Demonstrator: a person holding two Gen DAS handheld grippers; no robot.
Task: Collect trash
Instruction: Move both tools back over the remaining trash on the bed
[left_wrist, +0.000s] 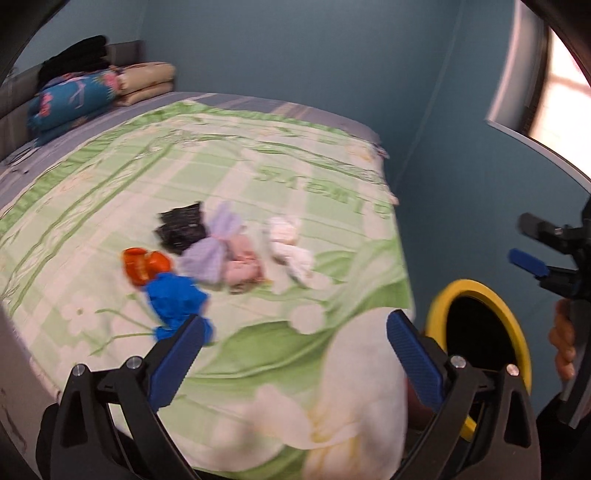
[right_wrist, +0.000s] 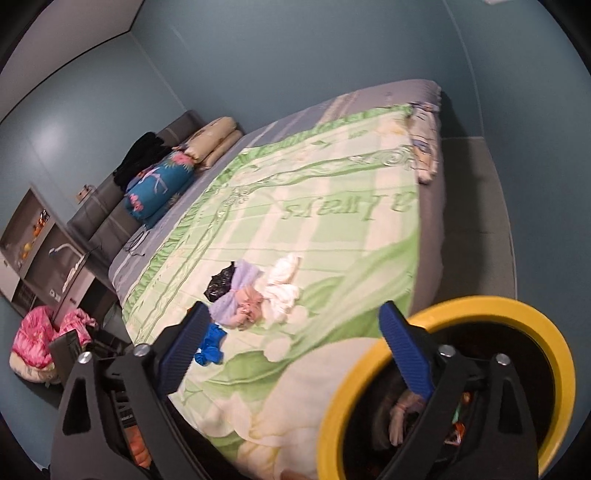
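Note:
Several pieces of trash lie together on the green floral bedspread (left_wrist: 229, 155): an orange wrapper (left_wrist: 146, 266), a blue crumpled bag (left_wrist: 173, 301), a black bag (left_wrist: 181, 229), a lilac piece (left_wrist: 214, 247), a pink piece (left_wrist: 242, 267) and white tissue (left_wrist: 290, 245). My left gripper (left_wrist: 295, 354) is open and empty above the bed's near edge. My right gripper (right_wrist: 291, 350) is open and empty, held over the yellow-rimmed bin (right_wrist: 480, 310); it also shows in the left wrist view (left_wrist: 532, 247). The bin (left_wrist: 476, 291) holds some trash. The same trash pile shows in the right wrist view (right_wrist: 255, 295).
Folded blankets and pillows (left_wrist: 85, 92) are stacked at the head of the bed. A shelf unit (right_wrist: 40, 251) and a pink bundle (right_wrist: 40, 339) stand on the floor to the left of the bed. Grey floor (right_wrist: 476, 206) runs along the right.

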